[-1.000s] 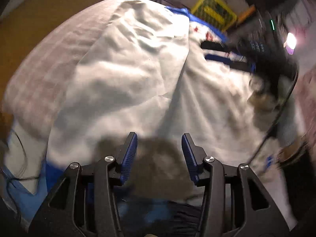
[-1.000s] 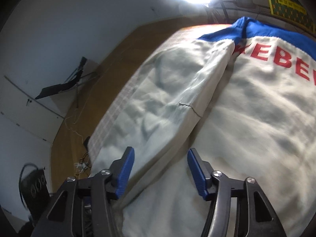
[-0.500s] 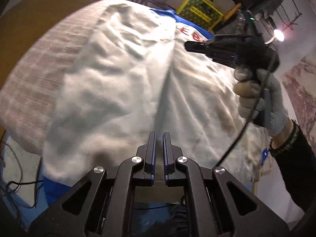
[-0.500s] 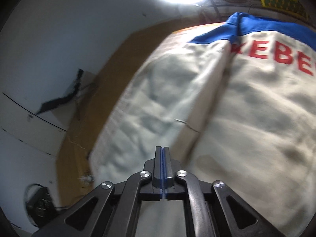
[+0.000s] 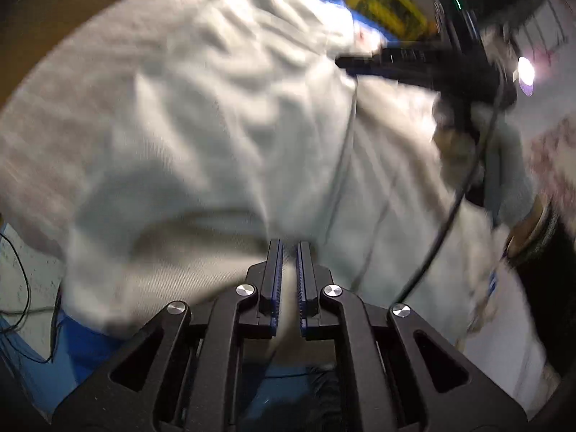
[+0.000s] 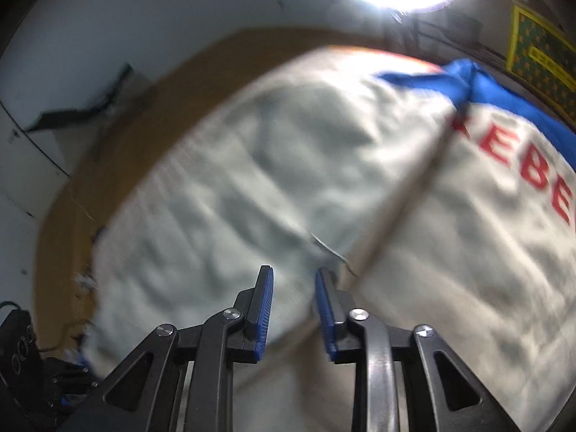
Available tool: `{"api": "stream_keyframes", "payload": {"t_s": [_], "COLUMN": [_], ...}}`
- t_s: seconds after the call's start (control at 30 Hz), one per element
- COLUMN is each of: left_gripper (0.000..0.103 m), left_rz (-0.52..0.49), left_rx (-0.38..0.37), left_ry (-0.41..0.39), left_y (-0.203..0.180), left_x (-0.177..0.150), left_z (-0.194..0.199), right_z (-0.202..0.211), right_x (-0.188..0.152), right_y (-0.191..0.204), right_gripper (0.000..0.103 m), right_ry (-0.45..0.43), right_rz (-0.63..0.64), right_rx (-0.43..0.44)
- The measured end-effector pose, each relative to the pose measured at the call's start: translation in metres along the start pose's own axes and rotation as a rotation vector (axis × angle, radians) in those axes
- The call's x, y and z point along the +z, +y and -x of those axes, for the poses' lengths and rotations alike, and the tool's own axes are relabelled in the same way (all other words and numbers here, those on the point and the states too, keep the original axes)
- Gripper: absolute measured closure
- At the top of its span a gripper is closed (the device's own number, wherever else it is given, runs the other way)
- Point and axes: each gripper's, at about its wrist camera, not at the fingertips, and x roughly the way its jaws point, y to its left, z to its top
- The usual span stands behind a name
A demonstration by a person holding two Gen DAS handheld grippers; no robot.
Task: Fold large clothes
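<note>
Lay spread wide across the checked, cloth-covered table [image 5: 39, 115]: a large off-white fabric garment [image 5: 201, 115] with a blue collar band [image 6: 478, 82] and red lettering [image 6: 522, 165]. Showed bare brown floor [image 6: 118, 165] past the table's far edge. Ran a folded edge [image 6: 399, 212] diagonally across the garment. Clamped nearly together on a fold of the off-white fabric: left tool [image 5: 289, 252]. Stood partly apart over the fabric near that folded edge: right tool [image 6: 293, 280]; contact too blurred to tell.
</note>
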Motion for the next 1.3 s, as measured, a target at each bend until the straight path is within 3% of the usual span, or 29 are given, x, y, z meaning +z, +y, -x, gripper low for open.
{"api": "stream_keyframes", "payload": {"t_s": [0.07, 0.13, 0.2, 0.3, 0.4, 0.5, 0.63, 0.7, 0.8, 0.9, 1.0, 1.03, 1.17, 1.3], "left_gripper": [0.099, 0.099, 0.094, 0.072, 0.072, 0.072, 0.076, 0.078, 0.078, 0.077, 0.041, 0.038, 0.037, 0.037], "left_rz": [-0.058, -0.053, -0.008, 0.078, 0.229, 0.3, 0.244, 0.179, 0.156, 0.229, 0.287, 0.322, 0.449, 0.479], "left_rx": [0.018, 0.003, -0.016, -0.014, -0.03, -0.045, 0.034, 0.068, 0.07, 0.029, 0.058, 0.051, -0.025, -0.042], "left_ry": [-0.015, -0.002, -0.029, -0.139, -0.213, -0.199, -0.108, -0.126, -0.118, -0.142, -0.185, -0.198, -0.155, -0.108], "left_y": [-0.006, -0.004, 0.005, 0.028, 0.066, 0.089, 0.091, 0.086, 0.086, 0.099, 0.112, 0.119, 0.141, 0.148], "left_x": [-0.004, -0.005, -0.006, -0.007, -0.006, -0.004, -0.011, -0.018, -0.023, -0.029, -0.029, -0.03, -0.033, -0.035], "left_z": [0.004, 0.014, 0.033, 0.069, 0.086, 0.078, 0.048, 0.048, 0.054, 0.071, 0.083, 0.085, 0.076, 0.058], "right_z": [-0.008, 0.0, 0.007, 0.023, 0.03, 0.021, -0.009, -0.027, -0.054, -0.045, -0.015, -0.003, 0.016, -0.003], "right_x": [-0.015, -0.02, -0.018, -0.008, 0.01, 0.027, 0.03, 0.024, 0.006, -0.001, -0.005, -0.008, -0.032, -0.061], "right_y": [-0.012, -0.016, -0.017, -0.006, 0.027, 0.07, 0.118, 0.131, 0.127, 0.117, 0.105, 0.1, 0.076, 0.066], "right_gripper": [0.086, 0.085, 0.079, 0.078, 0.075, 0.074, 0.075, 0.075, 0.075, 0.075, 0.073, 0.072, 0.072, 0.072], "right_ry": [0.03, 0.013, 0.01, -0.034, -0.078, -0.08, -0.046, -0.015, 0.058, 0.045, 0.006, -0.013, -0.005, 0.06], "right_rz": [-0.01, -0.004, -0.011, 0.018, 0.063, 0.117, 0.202, 0.23, 0.247, 0.232, 0.182, 0.164, 0.099, 0.107], "right_rx": [-0.038, -0.053, -0.053, -0.042, -0.005, 0.061, 0.101, 0.102, 0.03, 0.034, 0.082, 0.093, 0.096, 0.056]}}
